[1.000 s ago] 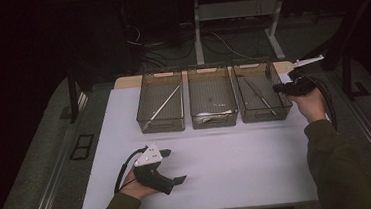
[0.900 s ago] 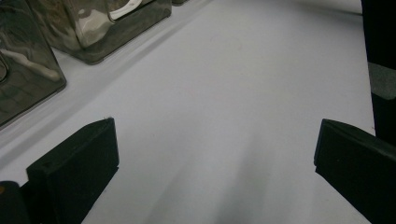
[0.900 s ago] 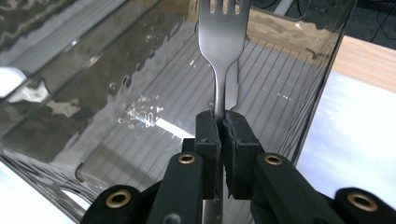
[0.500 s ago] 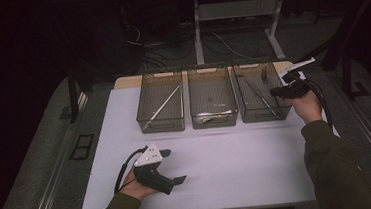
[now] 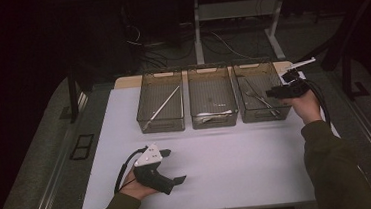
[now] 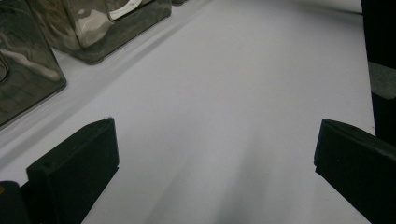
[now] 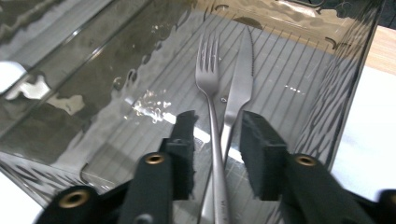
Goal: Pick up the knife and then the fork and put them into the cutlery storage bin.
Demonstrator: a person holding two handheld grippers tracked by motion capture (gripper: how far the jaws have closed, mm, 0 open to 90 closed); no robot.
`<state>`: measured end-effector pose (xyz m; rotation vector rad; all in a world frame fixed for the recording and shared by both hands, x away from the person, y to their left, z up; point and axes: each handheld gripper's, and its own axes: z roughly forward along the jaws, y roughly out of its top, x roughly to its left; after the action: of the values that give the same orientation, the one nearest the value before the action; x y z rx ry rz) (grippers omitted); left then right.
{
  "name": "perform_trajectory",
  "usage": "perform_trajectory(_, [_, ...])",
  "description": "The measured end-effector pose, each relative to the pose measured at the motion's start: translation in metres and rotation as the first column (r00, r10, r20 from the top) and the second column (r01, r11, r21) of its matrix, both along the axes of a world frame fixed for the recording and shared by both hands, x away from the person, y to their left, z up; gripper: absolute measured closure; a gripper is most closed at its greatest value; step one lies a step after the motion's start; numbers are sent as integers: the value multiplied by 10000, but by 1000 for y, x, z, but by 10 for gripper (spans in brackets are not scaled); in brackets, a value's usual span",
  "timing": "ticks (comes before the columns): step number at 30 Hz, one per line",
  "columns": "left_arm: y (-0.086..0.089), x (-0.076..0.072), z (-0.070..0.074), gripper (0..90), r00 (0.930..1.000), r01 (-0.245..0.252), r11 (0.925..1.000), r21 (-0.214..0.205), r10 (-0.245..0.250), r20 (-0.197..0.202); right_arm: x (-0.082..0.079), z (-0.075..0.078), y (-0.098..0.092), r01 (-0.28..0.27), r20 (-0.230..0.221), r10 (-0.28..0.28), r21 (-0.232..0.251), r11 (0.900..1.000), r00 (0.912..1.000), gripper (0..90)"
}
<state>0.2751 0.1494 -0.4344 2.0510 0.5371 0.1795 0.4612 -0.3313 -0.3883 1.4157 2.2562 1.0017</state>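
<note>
Three smoked-plastic bins in a row along the far edge of the white worktop (image 5: 228, 166). Right gripper (image 5: 279, 91) poised at the near right corner of the right bin (image 5: 260, 97), much where it was a second ago. Jaws pressed together then; just been opening, and now parted, one either side of the fork (image 7: 211, 112) handle with a gap on each flank, pads not pressing on it. Fork lying flat on the ribbed bin floor, tines toward the far wall, a knife (image 7: 239, 88) just beside it on the right, the two handles crossing near the jaws. Hard to tell whether fork and knife touch along their length.

Left gripper (image 5: 171, 173) low over the near left part of the worktop, unmoved against both earlier frames; jaws wide apart, nothing but bare white surface between them. Left hand (image 5: 139, 181) wrapped around the grip, cable looping off its left side.

Left bin (image 5: 161, 106) with a long thin utensil lying diagonally; middle bin (image 5: 212, 100) with a pale utensil along its near wall. No shift in either since the earlier frames.
</note>
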Motion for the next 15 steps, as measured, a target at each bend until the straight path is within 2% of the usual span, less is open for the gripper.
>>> perform_trajectory(3, [0, 0, 0, 0, 10000, 4, 10000, 11, -4, 0, -2, 2, 0, -20, -50, 21, 240, 9997, 10000, 519])
perform_trajectory(8, [0, 1, 0, 0, 10000, -61, 10000, -8, 61, -55, -6, 7, 1, -41, 76, 37, 572, 9984, 10000, 483])
perform_trajectory(15, [0, 1, 0, 0, 10000, -70, 10000, 35, 70, -41, -17, 13, 5, -372, 82, 366, 973, 9946, 9993, 388])
